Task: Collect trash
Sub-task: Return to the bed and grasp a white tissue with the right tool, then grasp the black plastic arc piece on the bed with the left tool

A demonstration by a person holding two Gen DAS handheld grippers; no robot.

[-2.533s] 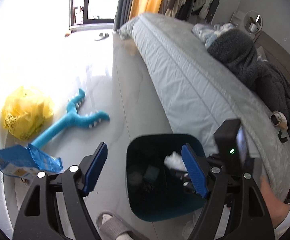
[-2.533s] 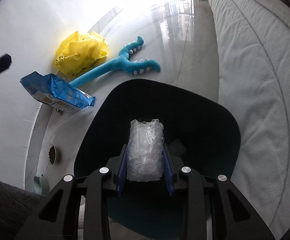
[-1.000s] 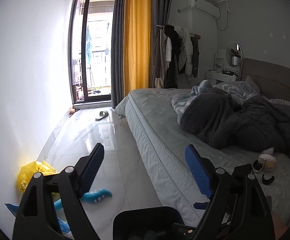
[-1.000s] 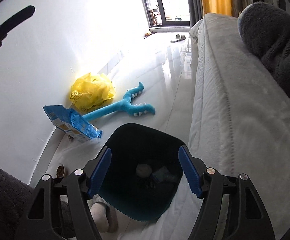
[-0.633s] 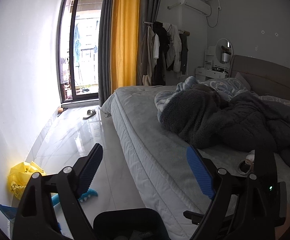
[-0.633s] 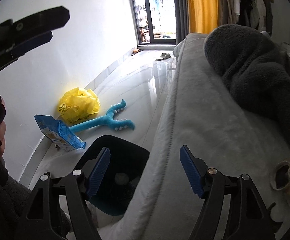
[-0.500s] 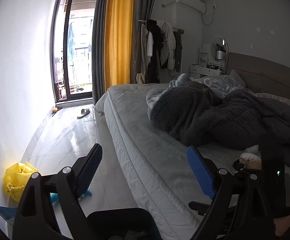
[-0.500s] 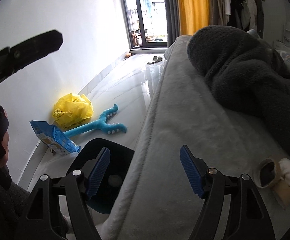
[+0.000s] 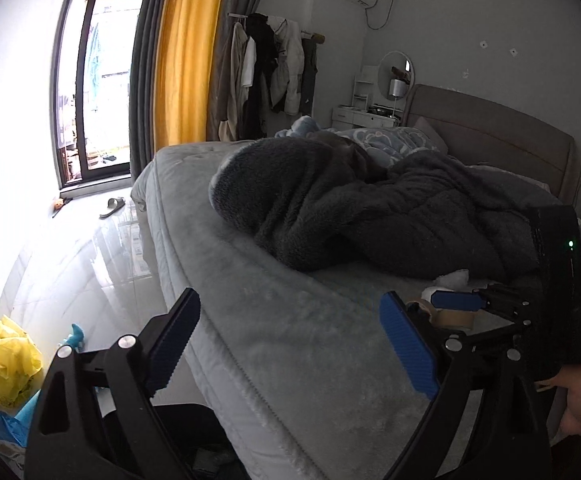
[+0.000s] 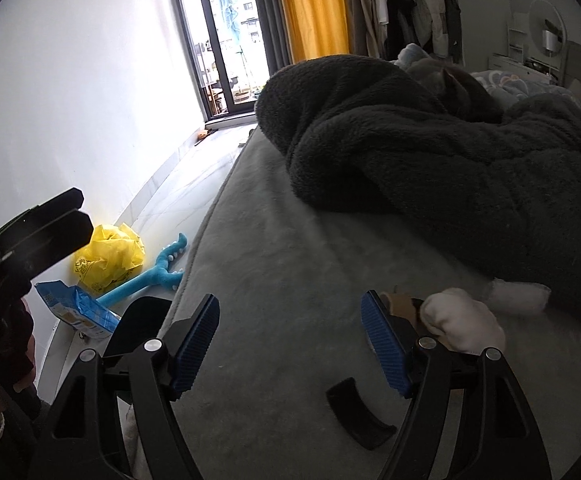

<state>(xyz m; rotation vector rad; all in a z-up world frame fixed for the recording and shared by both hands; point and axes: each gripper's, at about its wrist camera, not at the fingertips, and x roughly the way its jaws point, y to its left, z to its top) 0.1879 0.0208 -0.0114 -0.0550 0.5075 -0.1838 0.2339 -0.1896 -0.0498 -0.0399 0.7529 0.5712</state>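
Note:
My right gripper (image 10: 290, 346) hangs open over the grey bed (image 10: 274, 280) with nothing between its pads. Just past its right finger lie a white crumpled wad (image 10: 462, 328) and a brown tape roll (image 10: 400, 304). A black curved piece (image 10: 358, 412) lies below that finger, and a second white wad (image 10: 518, 294) sits at the blanket's edge. My left gripper (image 9: 290, 344) is over the bed's edge with its jaws opening and empty. The dark bin (image 9: 162, 440) stands on the floor below it. In the left wrist view the tape roll (image 9: 450, 318) shows beside a pad (image 9: 454, 302) of my right gripper.
A dark fleece blanket (image 10: 430, 152) is heaped on the bed. On the floor by the wall lie a yellow plastic bag (image 10: 110, 258), a blue packet (image 10: 74, 312) and a teal toy (image 10: 150, 276). A slipper (image 9: 112, 203) lies near the balcony door.
The right gripper let the crumpled plastic drop into the bin. Both grippers then swung from the bin and floor up over the bed. The left jaws widened slightly.

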